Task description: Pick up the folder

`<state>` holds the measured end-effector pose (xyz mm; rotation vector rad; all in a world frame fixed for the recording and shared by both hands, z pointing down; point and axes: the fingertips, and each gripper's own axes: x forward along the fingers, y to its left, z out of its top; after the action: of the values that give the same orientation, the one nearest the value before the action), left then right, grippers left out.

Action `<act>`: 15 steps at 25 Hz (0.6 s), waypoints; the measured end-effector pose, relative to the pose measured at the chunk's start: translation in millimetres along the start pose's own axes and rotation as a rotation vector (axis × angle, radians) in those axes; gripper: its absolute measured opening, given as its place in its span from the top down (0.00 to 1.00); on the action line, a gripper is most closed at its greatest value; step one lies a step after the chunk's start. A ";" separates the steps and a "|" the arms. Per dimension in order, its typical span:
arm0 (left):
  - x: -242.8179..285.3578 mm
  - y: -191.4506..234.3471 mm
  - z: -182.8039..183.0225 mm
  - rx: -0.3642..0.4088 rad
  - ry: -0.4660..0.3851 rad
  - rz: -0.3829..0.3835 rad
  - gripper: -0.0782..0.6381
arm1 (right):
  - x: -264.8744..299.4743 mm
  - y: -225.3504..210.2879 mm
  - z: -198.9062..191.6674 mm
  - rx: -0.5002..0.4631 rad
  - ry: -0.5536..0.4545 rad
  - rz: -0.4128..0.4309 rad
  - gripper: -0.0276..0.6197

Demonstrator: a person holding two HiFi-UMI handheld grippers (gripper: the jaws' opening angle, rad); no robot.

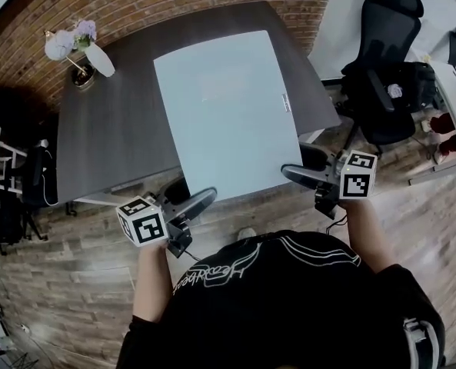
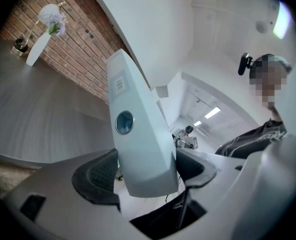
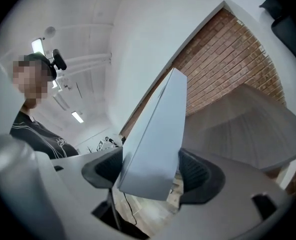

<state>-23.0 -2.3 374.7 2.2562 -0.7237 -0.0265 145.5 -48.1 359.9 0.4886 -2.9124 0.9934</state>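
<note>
A pale blue-grey folder (image 1: 226,110) hangs over the dark table, held by its near edge at both corners. My left gripper (image 1: 202,200) is shut on the near left corner, and my right gripper (image 1: 292,173) is shut on the near right corner. In the left gripper view the folder (image 2: 138,129) stands on edge, clamped between the black pads of the left gripper (image 2: 145,171); a round button shows on its face. The right gripper view shows the folder (image 3: 157,129) pinched the same way in the right gripper (image 3: 150,173).
The dark grey table (image 1: 104,141) carries a white vase with flowers (image 1: 97,56) and a small jar (image 1: 83,77) at its far left corner. A brick wall (image 1: 135,2) runs behind it. A black office chair (image 1: 381,60) stands at the right on the wooden floor (image 1: 74,283).
</note>
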 end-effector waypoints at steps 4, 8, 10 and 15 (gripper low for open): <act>-3.3 -32.5 5.9 0.061 -0.033 0.028 0.39 | -17.9 20.7 9.4 -0.044 -0.021 0.030 0.49; -0.7 -63.4 6.4 0.089 -0.057 0.053 0.39 | -40.2 37.2 18.0 -0.065 -0.050 0.058 0.49; 0.6 -79.1 6.4 0.097 -0.062 0.063 0.39 | -51.8 45.7 21.8 -0.070 -0.058 0.066 0.49; 7.8 -115.7 -4.3 0.126 -0.093 0.091 0.39 | -83.4 62.2 22.0 -0.106 -0.062 0.085 0.49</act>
<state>41.5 60.9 301.8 2.3515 -0.9001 -0.0436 207.7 9.0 295.1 0.4003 -3.0447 0.8419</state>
